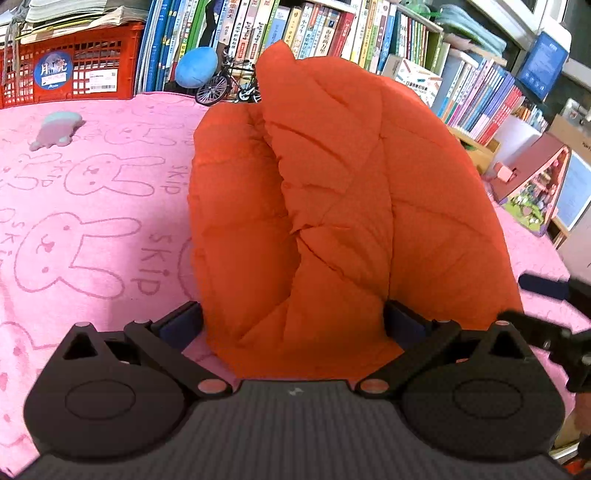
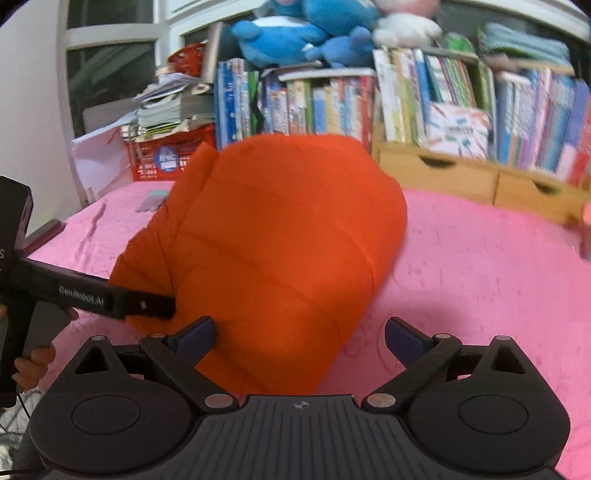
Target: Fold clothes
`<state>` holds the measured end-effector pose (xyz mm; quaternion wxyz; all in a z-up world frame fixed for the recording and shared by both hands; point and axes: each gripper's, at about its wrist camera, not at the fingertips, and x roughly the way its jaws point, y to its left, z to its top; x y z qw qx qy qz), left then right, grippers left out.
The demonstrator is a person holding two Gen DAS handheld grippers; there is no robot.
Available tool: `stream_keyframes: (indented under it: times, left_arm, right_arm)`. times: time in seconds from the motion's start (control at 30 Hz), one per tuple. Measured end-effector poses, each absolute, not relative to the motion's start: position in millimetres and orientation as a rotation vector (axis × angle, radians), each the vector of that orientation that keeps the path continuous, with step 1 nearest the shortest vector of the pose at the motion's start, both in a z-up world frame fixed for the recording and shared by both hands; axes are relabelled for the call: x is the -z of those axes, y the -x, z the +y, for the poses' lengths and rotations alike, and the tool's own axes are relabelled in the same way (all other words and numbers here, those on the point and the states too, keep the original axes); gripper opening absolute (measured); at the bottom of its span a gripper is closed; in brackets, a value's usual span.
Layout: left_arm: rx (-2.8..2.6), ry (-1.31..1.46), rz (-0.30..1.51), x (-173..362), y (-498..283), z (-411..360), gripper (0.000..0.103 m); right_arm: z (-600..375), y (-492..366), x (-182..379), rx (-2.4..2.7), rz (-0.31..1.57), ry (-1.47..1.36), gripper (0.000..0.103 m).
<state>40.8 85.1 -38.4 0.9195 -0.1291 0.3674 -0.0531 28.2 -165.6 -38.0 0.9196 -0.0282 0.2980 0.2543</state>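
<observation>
An orange quilted jacket (image 1: 332,206) lies folded lengthwise on the pink rabbit-print blanket (image 1: 85,206). Its near end sits between the wide-apart fingers of my left gripper (image 1: 293,321), which stands open; the puffy cloth touches both pads (image 1: 184,321). In the right wrist view the jacket (image 2: 280,236) is a rounded mound, with the left gripper (image 2: 162,306) held by a hand and pushing into its left side. My right gripper (image 2: 301,338) is open at the jacket's near right corner, with cloth against its left finger (image 2: 199,336) only. It also shows at the left wrist view's right edge (image 1: 517,299).
Behind the blanket stand a red crate (image 1: 70,66), rows of books (image 1: 332,33), a model bicycle (image 1: 225,85) and a blue plush (image 1: 195,66). A small grey-pink toy (image 1: 55,129) lies far left. A toy house (image 1: 535,184) and wooden drawers (image 2: 443,173) are on the right.
</observation>
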Motion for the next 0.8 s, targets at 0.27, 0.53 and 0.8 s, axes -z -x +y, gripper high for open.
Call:
stream_keyframes:
  times: [0.27,0.53,0.8]
  left_arm:
    - [0.145,0.383,0.691,40.8,-32.6,96.3,0.103]
    - [0.040,0.096,0.697,13.7,-16.1,65.0,0.103]
    - [0.015,-0.024,0.759,10.4,-8.5,38.7,0.103]
  right_arm:
    - [-157.6,-19.0,52.3,-0.536,0.648,0.086,0.101]
    - [-158.4,-18.3,50.2,-0.531,0.635,0.079,0.102]
    - [-163.4,-16.1,50.4,-0.518,0.659,0.052,0.102]
